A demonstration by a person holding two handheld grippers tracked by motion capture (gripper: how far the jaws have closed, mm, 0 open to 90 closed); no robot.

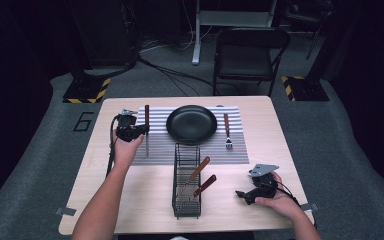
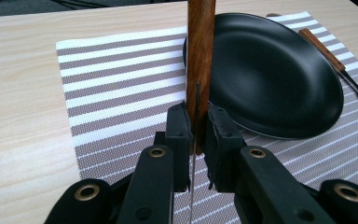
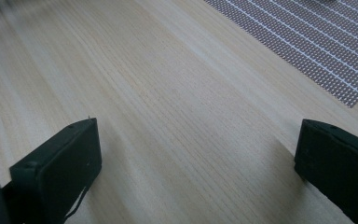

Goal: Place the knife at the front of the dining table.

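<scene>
A knife with a brown wooden handle [image 1: 146, 114] lies lengthwise over the left part of the striped placemat [image 1: 155, 152], beside the black plate [image 1: 191, 124]. My left gripper [image 1: 141, 131] is shut on its thin blade. In the left gripper view the jaws [image 2: 196, 119] pinch the blade edge-on, and the handle [image 2: 200, 51] runs away from them past the plate [image 2: 270, 70]. Whether the knife touches the placemat [image 2: 116, 79] I cannot tell. My right gripper [image 1: 243, 195] hangs open over bare wood at the front right, with nothing between its jaws [image 3: 196, 158].
A fork with a wooden handle [image 1: 227, 131] lies right of the plate on the mat. A black wire caddy [image 1: 186, 197] stands at the front middle with two wooden-handled utensils [image 1: 200, 169] leaning in it. A corner of the placemat [image 3: 307, 42] lies beyond the right gripper.
</scene>
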